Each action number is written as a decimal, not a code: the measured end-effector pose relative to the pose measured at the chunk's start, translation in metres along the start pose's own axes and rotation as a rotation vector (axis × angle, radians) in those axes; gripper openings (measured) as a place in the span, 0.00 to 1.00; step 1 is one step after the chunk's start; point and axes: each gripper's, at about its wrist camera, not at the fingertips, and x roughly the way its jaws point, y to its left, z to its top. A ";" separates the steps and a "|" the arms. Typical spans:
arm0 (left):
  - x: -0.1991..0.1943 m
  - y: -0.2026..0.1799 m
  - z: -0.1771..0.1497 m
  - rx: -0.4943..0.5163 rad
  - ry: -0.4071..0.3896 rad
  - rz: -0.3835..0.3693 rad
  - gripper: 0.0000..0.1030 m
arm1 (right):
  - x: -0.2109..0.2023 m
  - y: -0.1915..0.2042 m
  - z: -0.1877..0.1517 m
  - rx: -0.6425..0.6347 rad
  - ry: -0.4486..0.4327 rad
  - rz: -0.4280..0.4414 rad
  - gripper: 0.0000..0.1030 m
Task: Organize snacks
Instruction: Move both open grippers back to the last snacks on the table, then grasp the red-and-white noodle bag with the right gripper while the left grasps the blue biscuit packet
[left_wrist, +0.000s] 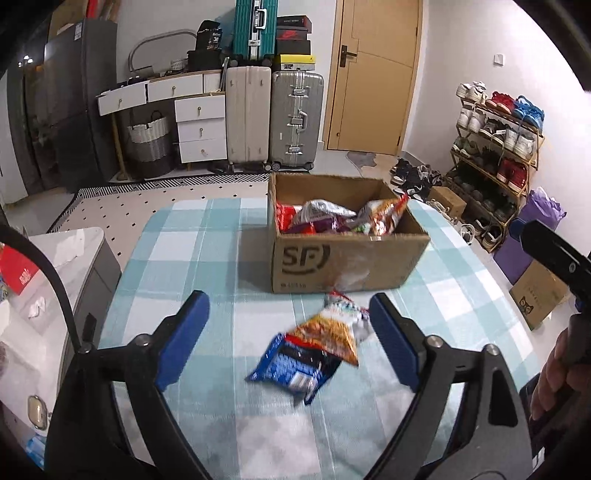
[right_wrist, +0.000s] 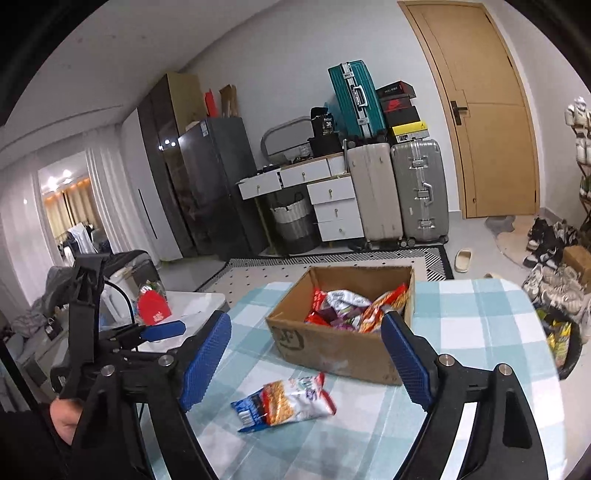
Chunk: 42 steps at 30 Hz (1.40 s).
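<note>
Snacks (left_wrist: 310, 350) between spread left claw (left_wrist: 288, 336) fingers

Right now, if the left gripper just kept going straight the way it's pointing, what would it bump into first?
Probably the loose snack packets lying on the checked tablecloth, which sit between the open fingers of the left gripper. Beyond them stands the cardboard box. Depth is hard to judge through the fisheye.

**Black frames, blue pads**

The left gripper (left_wrist: 288, 334) has a black plastic frame, silver round screws at its joints, and blue ridged pads (left_wrist: 181, 339) on both fingers. The right gripper (right_wrist: 306, 360) is built the same, its blue pads (right_wrist: 207, 360) finely textured. A black cable (left_wrist: 55, 273) curves at the left. Bare skin shows on the hand (right_wrist: 68, 421), with a dark sleeve.
</note>
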 end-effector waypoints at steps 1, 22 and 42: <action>0.001 0.000 -0.006 -0.008 0.009 -0.008 0.98 | -0.002 -0.001 -0.007 0.012 -0.005 0.005 0.84; 0.048 0.022 -0.104 -0.133 0.076 0.005 1.00 | 0.060 -0.010 -0.092 0.094 0.175 0.057 0.99; 0.049 0.036 -0.114 -0.215 0.041 -0.049 1.00 | 0.197 -0.009 -0.089 -0.002 0.415 0.028 0.99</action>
